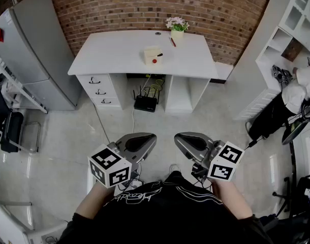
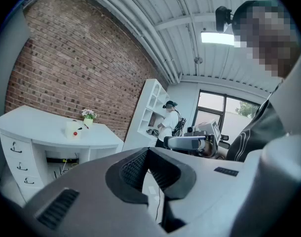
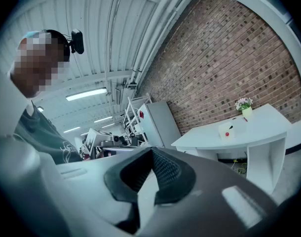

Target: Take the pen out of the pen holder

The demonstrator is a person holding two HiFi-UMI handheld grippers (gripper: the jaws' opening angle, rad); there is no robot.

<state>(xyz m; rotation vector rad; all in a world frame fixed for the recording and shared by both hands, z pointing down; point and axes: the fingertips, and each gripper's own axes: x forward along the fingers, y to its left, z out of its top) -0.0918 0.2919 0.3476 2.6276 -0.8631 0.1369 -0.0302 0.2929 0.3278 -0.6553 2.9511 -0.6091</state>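
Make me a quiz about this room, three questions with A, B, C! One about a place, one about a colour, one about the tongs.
1. Where is the flower pot? A on the floor; B on the white desk; C on the shelves.
2. What colour is the brick wall? A reddish-brown; B green; C blue.
3. How are the left tongs and right tongs? A wide open; B gripping a pen; C shut, empty.
Answers: 1 B, it stands at the desk's back edge; 2 A, brown-red bricks fill it; 3 C, each pair's pads meet with nothing between.
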